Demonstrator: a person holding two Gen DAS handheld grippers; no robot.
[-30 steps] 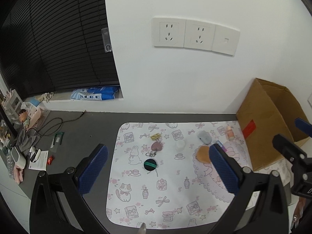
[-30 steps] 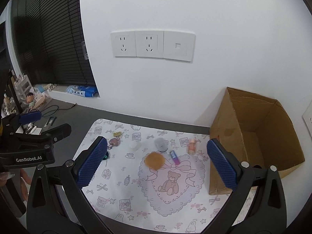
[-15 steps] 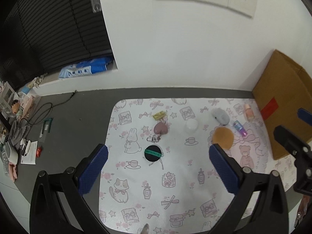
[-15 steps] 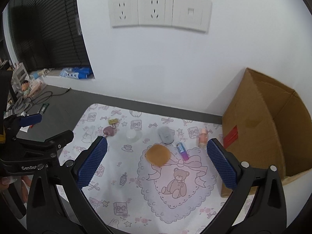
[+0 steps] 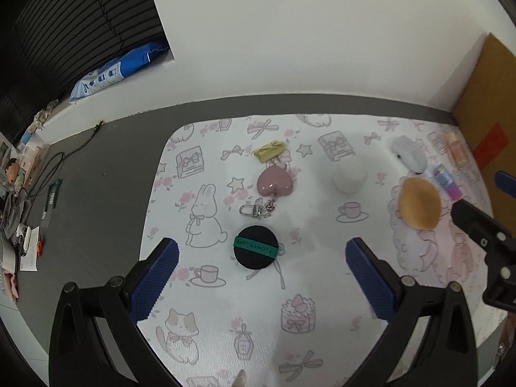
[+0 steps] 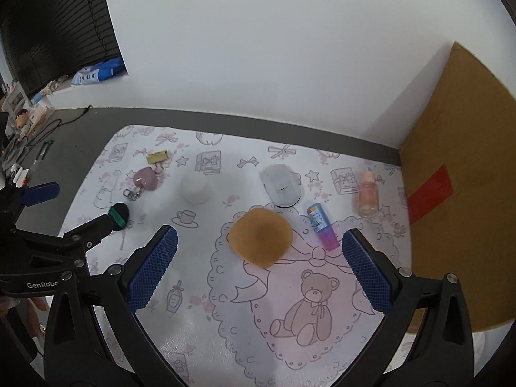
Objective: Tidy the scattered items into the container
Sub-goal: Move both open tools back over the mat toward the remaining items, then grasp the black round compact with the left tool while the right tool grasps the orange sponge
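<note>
Left wrist view: the left tool (image 5: 261, 254) hangs with fingers wide apart over the black round puff (image 5: 255, 247) mid-counter, holding nothing. Right tool (image 6: 258, 243) likewise spread and empty above the orange sponge (image 6: 261, 236). Cardboard box (image 6: 458, 174) stands at the counter's right edge, by the wall.

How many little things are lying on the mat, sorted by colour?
Pink: 2, heart keychain, peach-pink bottle
White: 2, mouse, round white thing
Orange: 1, puff
Black: 1, puff
Gold: 1, packet
Purple: 1, tube
Total: 8
</note>
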